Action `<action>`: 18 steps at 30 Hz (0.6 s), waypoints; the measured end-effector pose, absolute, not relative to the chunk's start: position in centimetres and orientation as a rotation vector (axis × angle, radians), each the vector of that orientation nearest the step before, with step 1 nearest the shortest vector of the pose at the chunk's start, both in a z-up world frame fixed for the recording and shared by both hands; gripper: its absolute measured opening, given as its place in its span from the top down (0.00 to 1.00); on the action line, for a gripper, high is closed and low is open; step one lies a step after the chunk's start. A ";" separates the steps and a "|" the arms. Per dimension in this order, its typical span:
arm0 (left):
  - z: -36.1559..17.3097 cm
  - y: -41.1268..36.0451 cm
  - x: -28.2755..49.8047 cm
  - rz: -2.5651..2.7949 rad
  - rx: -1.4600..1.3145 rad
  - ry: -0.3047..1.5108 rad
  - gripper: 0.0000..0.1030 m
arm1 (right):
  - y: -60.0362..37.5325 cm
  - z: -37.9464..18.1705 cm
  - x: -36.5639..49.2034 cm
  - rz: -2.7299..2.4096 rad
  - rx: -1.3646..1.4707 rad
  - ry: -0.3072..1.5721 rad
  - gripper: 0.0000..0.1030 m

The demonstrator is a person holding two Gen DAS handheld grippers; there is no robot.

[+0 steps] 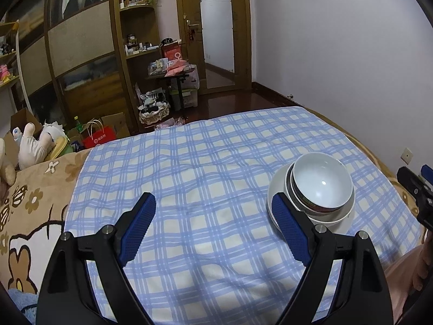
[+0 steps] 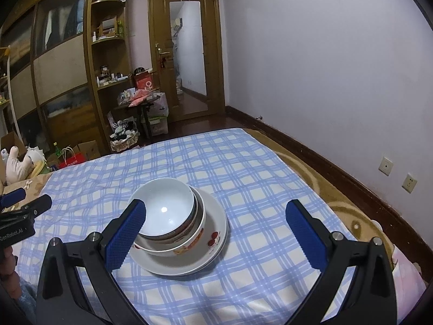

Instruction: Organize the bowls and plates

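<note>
Item: one nested stack of crockery on the blue checked cloth point(image 2: 257, 178) spread over the bed, toward the cloth's right edge and nearer its near edge than its far one. From the top down I count a plain white bowl point(image 2: 165, 207), a metal-rimmed bowl point(image 2: 197, 216) under it, a wider printed bowl point(image 2: 186, 246) with orange and red marks, and a white plate point(image 2: 216, 233) with a red floral print at the bottom; I think a second plate lies beneath it, but I cannot tell for sure. Orientation: every piece sits mouth up, the stack's axis upright, though the bowls sit off-centre toward the plate's left side in the right wrist view. The pieces are round, so no long axis applies. Condition of task: I judge the gathering largely done, since no loose plate or bowl shows elsewhere on the cloth; what may remain is centring the bowls or moving the stack. My left gripper point(image 1: 213, 222) has its jaws spread wide over bare cloth, its right finger just in front of the stack. My right gripper point(image 2: 216, 223) is likewise spread, empty, and the stack lies between its fingers without contact.
</note>
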State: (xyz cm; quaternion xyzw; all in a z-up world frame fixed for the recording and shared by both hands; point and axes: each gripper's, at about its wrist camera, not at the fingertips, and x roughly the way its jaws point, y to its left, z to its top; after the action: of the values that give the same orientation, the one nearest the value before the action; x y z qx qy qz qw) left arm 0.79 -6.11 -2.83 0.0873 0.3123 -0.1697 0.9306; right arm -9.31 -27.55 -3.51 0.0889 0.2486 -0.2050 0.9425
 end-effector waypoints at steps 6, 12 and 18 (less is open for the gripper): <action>-2.9 -6.5 0.2 -0.348 0.204 0.626 0.16 | -27.6 -3.5 -9.3 -0.416 0.183 0.508 0.00; -2.8 -6.5 0.0 -0.332 0.207 0.616 0.16 | -27.6 -3.4 -9.3 -0.419 0.181 0.506 0.00; -2.7 -6.4 0.0 -0.333 0.212 0.611 0.16 | -27.4 -3.4 -9.4 -0.420 0.176 0.505 0.00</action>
State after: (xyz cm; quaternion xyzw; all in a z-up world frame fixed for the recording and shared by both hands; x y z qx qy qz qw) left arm -0.04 -6.41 -2.65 0.1039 0.2987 -0.1627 0.9346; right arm -9.37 -27.44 -3.36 0.0863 0.2479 -0.2059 0.9427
